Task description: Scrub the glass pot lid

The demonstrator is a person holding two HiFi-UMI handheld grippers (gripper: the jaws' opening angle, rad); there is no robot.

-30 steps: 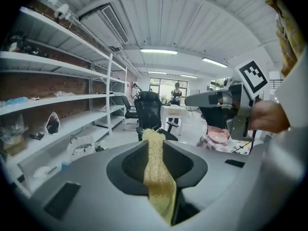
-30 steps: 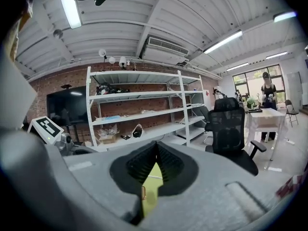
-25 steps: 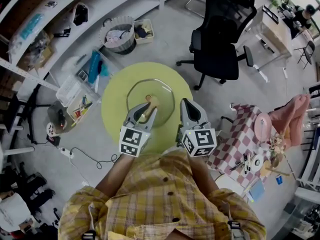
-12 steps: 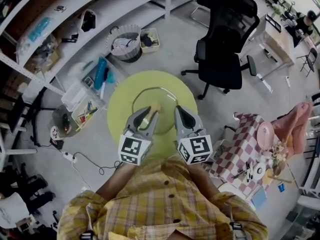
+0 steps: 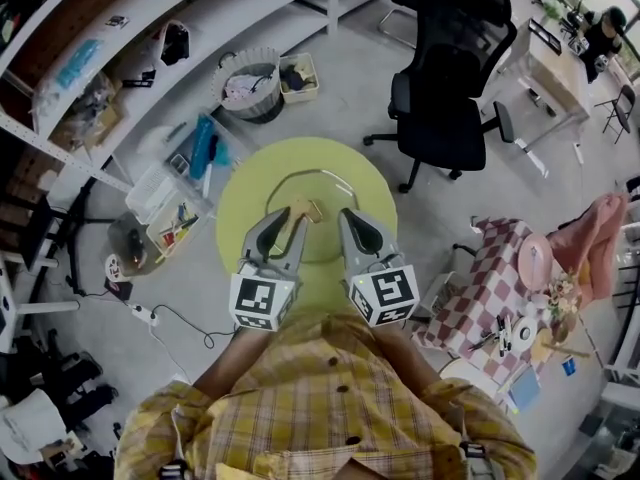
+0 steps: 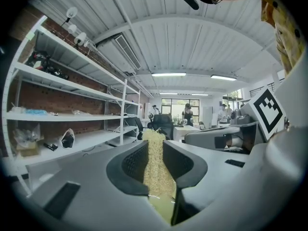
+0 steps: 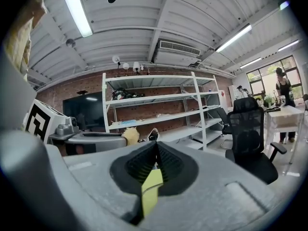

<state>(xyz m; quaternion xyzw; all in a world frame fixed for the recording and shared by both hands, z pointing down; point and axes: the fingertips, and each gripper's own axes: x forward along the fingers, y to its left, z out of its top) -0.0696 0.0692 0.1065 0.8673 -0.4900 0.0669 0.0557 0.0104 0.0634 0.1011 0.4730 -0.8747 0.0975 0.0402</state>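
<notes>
Change: the two grippers are closer together than a second ago. The right gripper (image 5: 350,218) has slid in toward the lid, and the left gripper (image 5: 283,220) has come up a little.
Left gripper: its jaws squeeze a straw-coloured scrubber (image 6: 155,170). The scrubber pokes out past the tips, over the lid; I cannot tell if it touches the glass.
Right gripper: jaws pressed together, nothing held.
Glass pot lid (image 5: 322,190): lies flat in the middle of the round yellow table (image 5: 238,223), just ahead of both grippers.
Basket (image 5: 256,108): on the floor past the table, with crumpled cloth inside.
Small box (image 5: 312,68): right beside the basket, with dark things in it.
Clear bin (image 5: 137,181): left of the table, with small colourful things in it.
Marks: black-and-white square patterns on the left cube (image 5: 262,303) and the right cube (image 5: 385,295).
</notes>
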